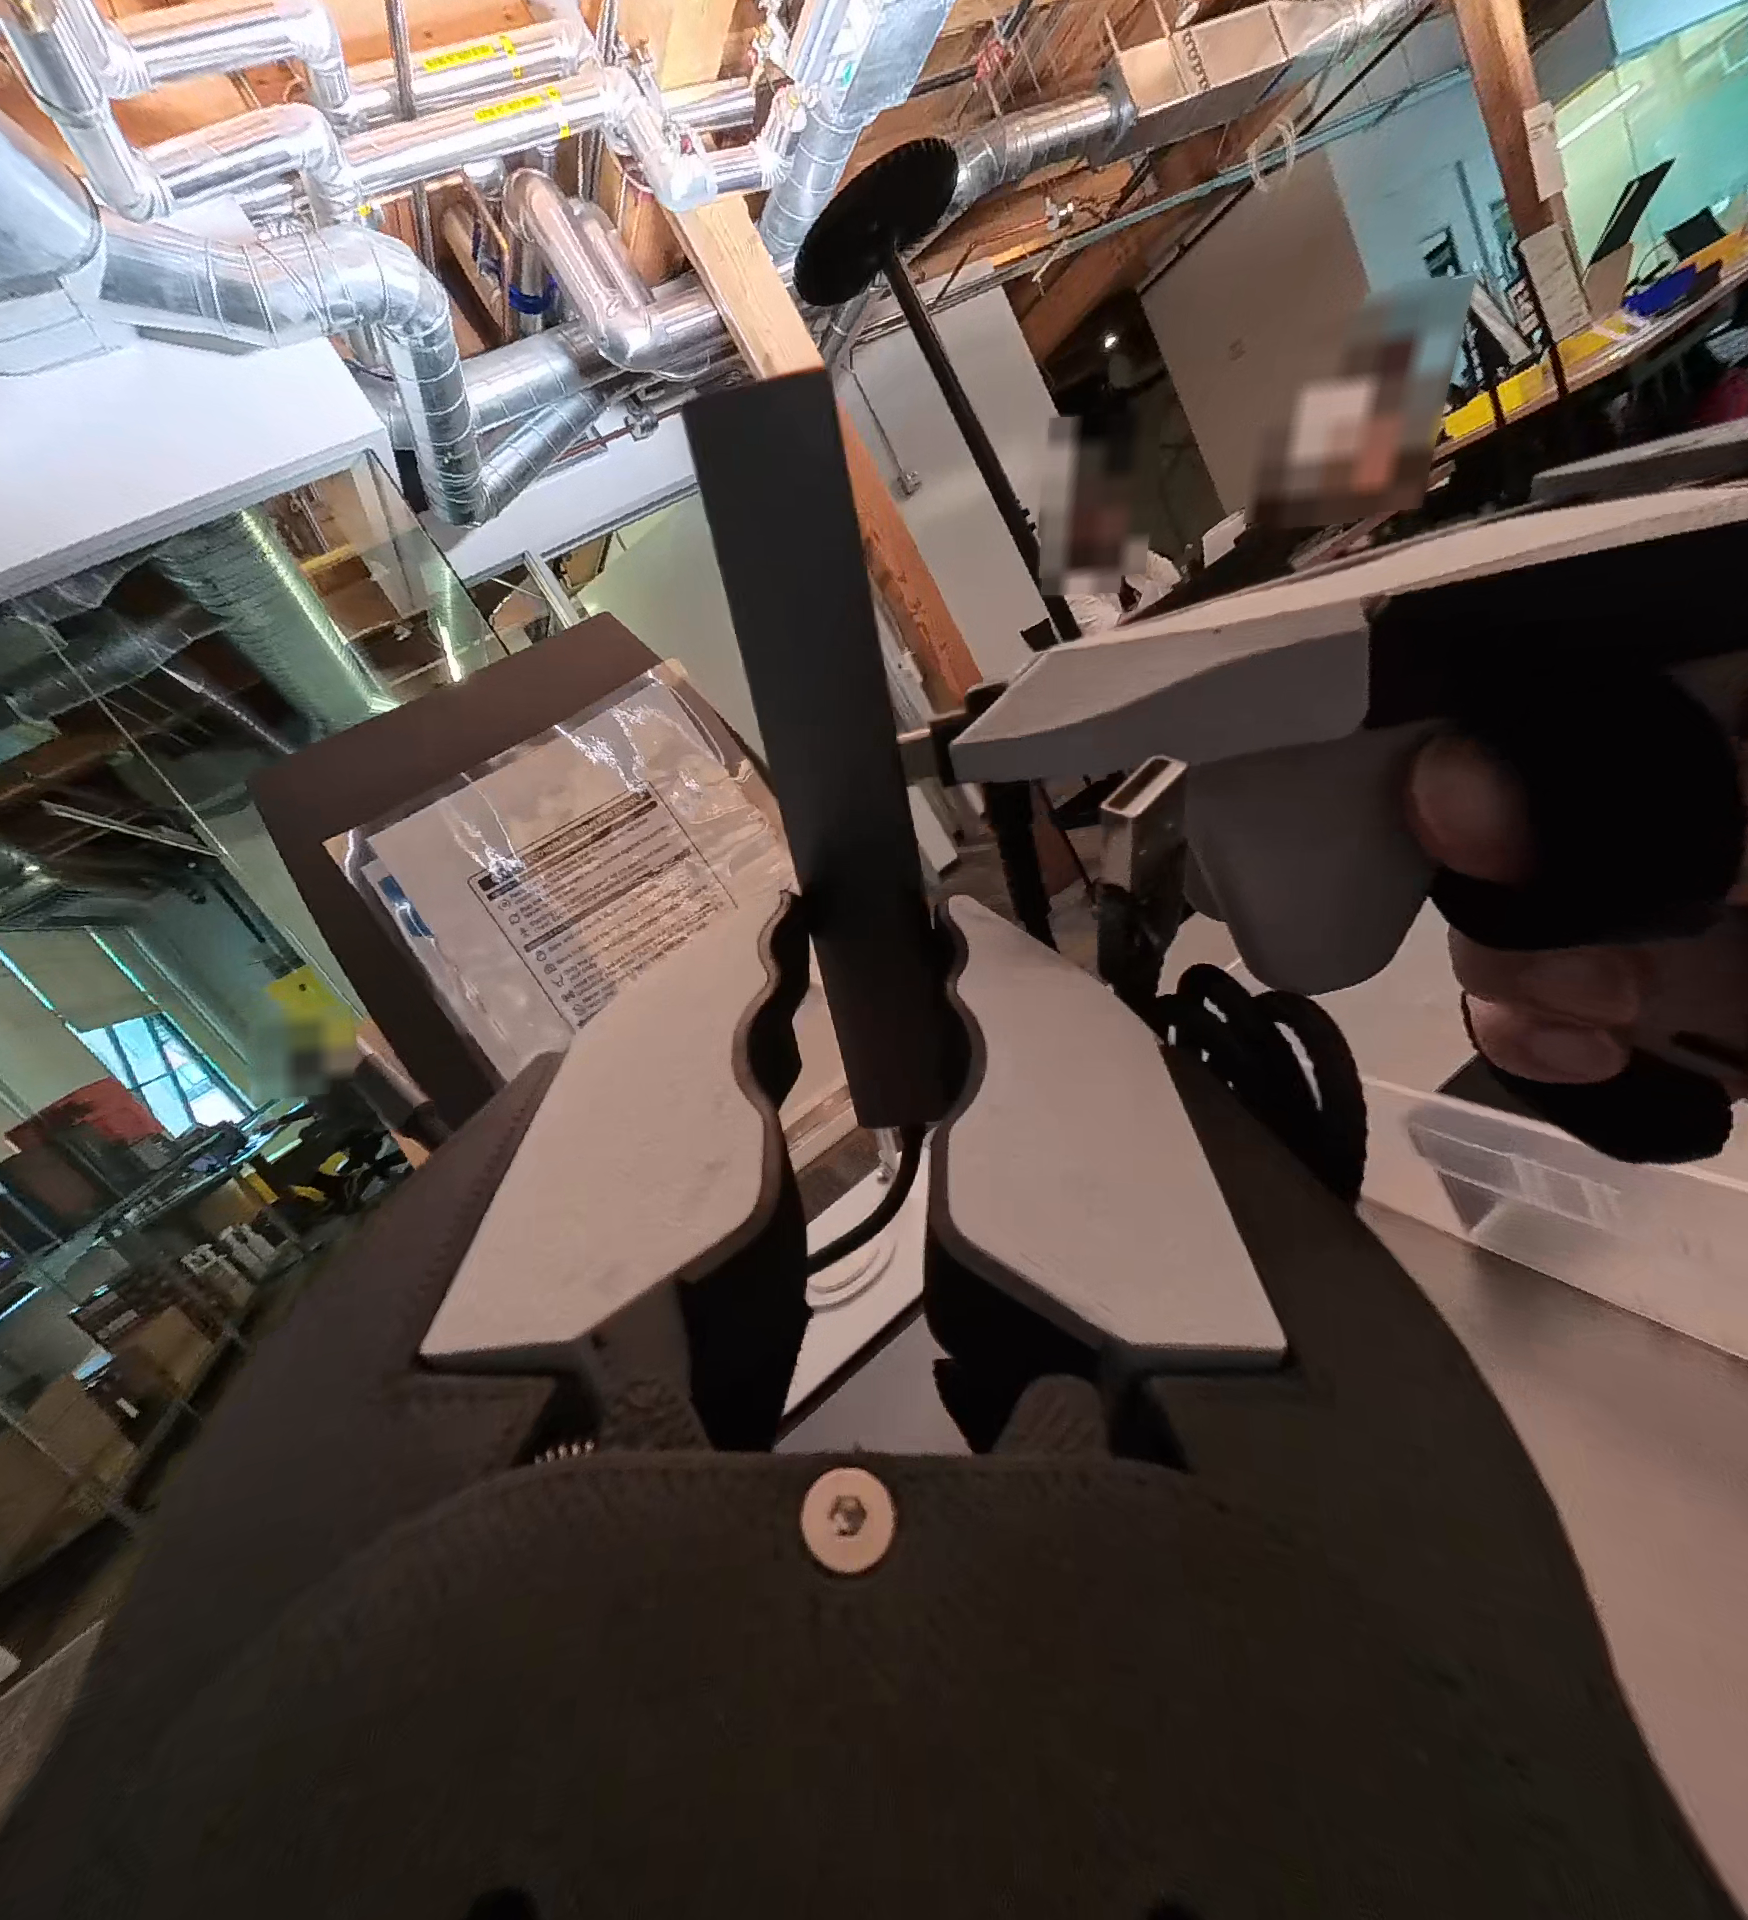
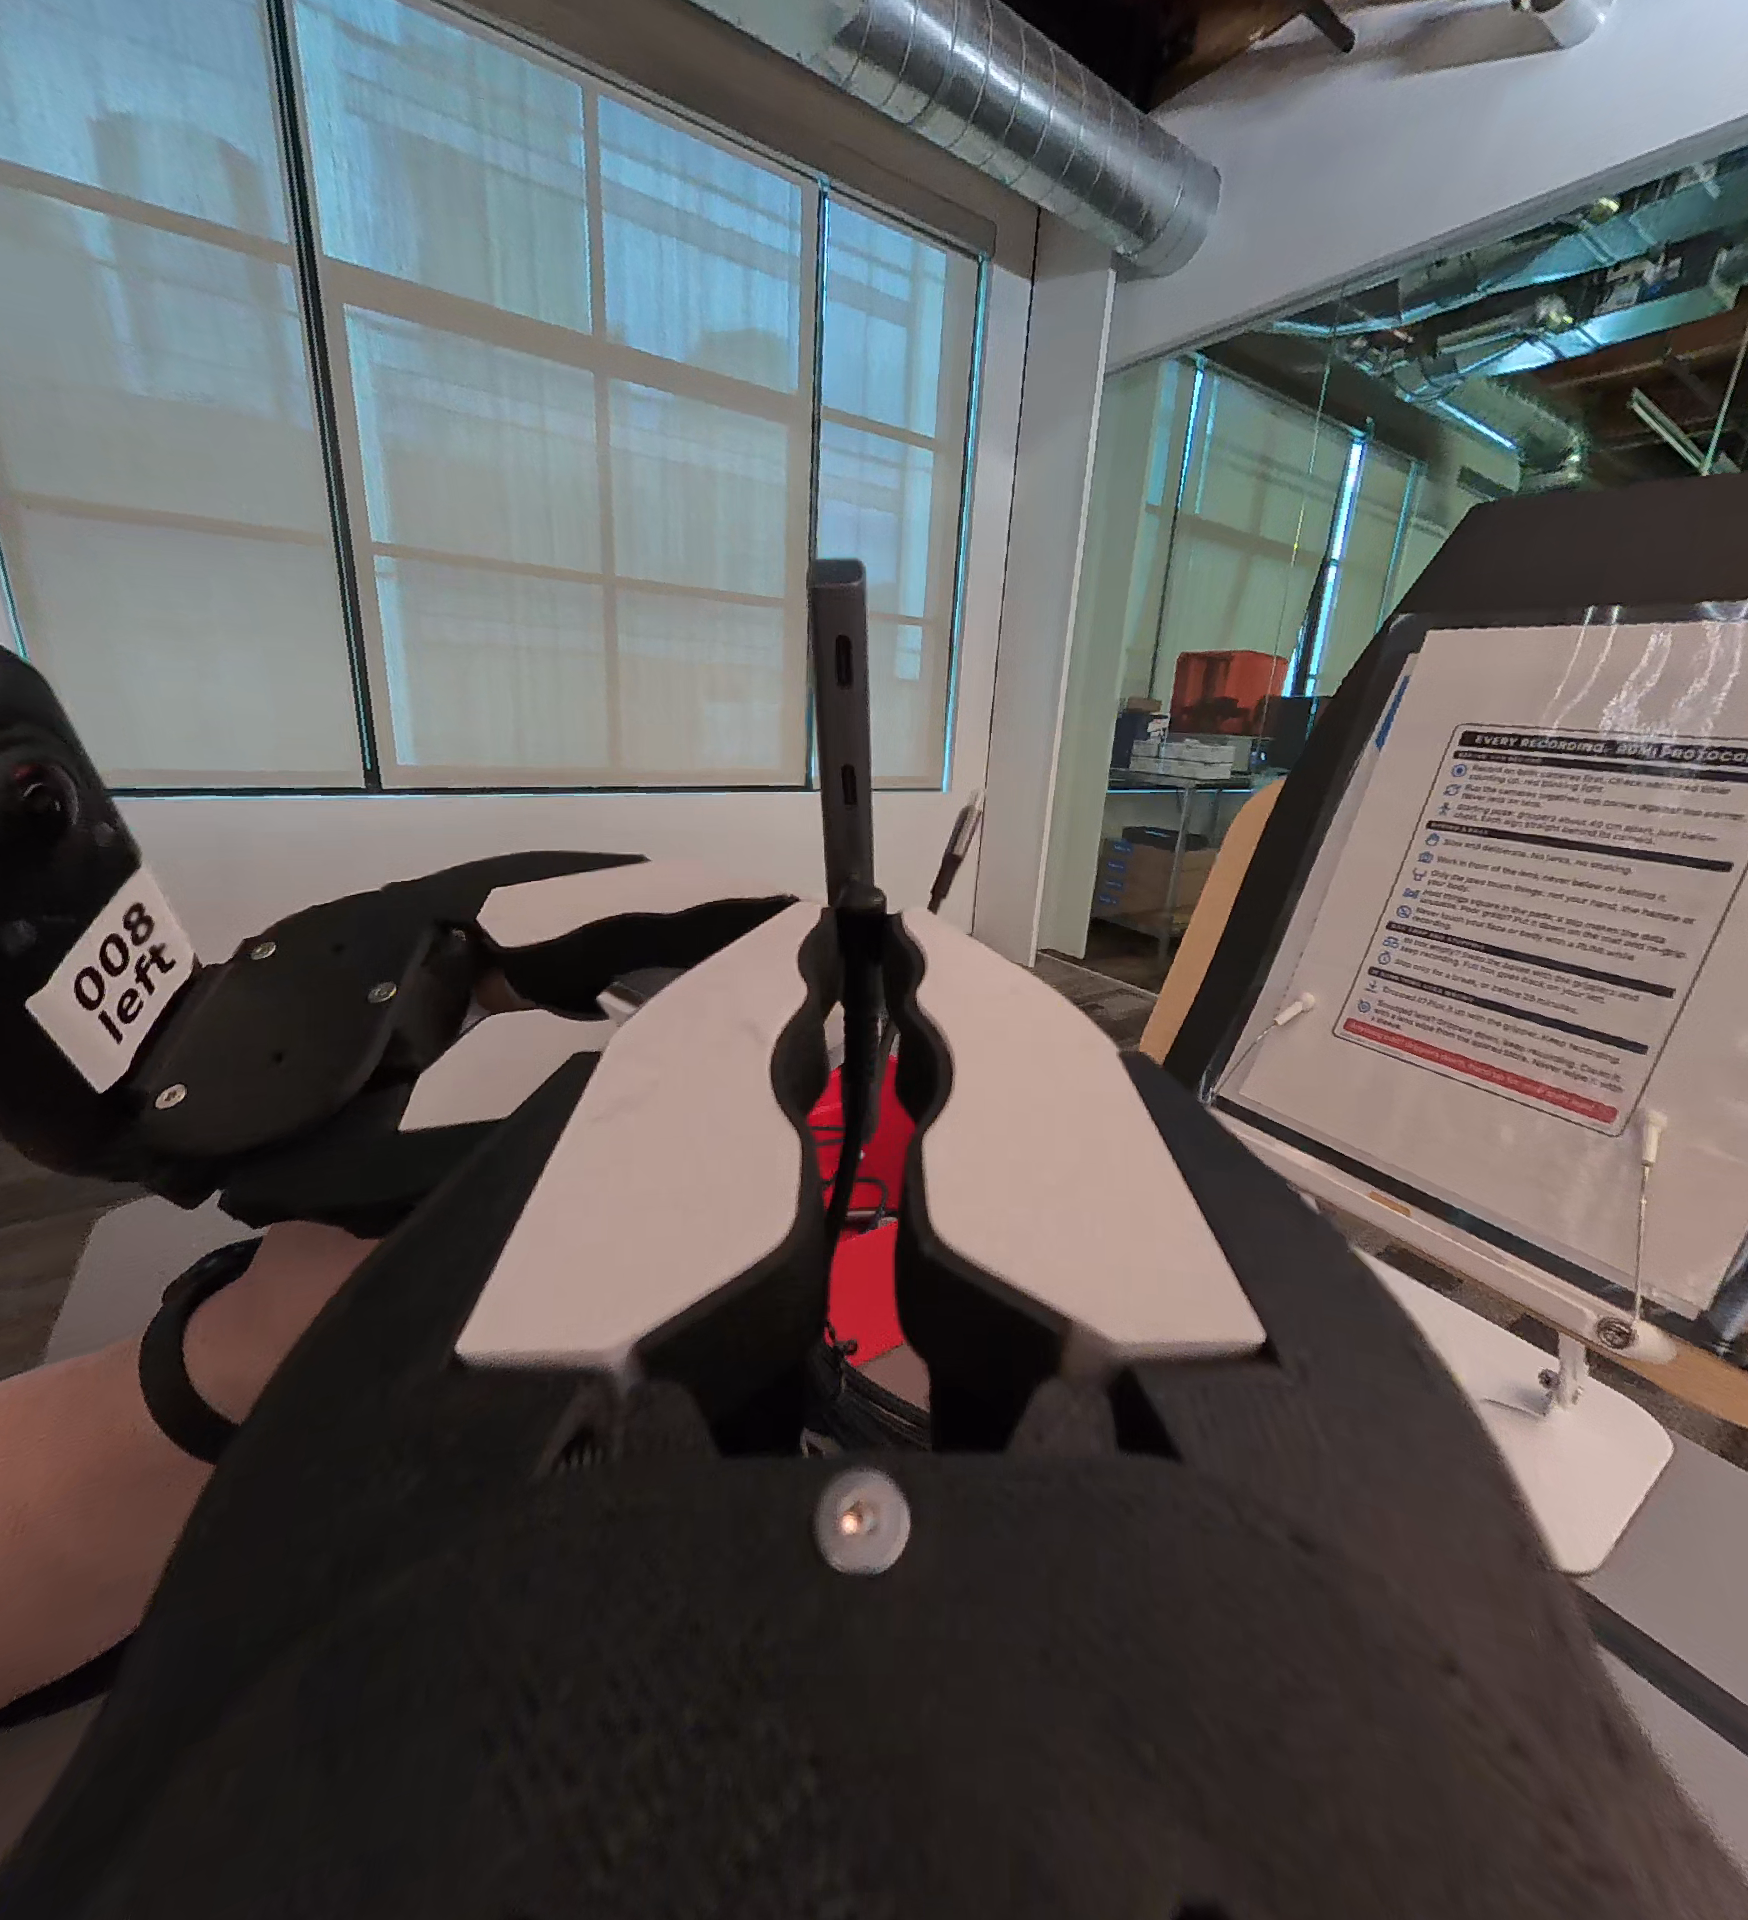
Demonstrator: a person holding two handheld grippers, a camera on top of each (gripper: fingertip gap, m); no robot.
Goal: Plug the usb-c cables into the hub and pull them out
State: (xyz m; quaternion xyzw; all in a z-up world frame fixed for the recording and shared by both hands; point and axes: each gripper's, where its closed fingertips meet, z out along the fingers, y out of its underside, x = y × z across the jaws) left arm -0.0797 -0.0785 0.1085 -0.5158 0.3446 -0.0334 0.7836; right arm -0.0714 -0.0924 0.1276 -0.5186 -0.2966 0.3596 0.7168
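My left gripper is shut on the lower end of the dark grey hub, a long flat bar held upright, with its own black cord hanging below. My right gripper reaches in from the right, its tip against the hub's right edge. In the right wrist view my right gripper is shut on a black usb-c cable plug, which meets the hub's port edge low down. Two open ports show above it. I cannot tell how deep the plug sits. The left gripper comes in from the left.
A black stand with a laminated sheet stands to the right on a white base and also shows in the left wrist view. A red object lies below the fingers. A second cable end hangs behind the hub. Coiled black cable lies on the white table.
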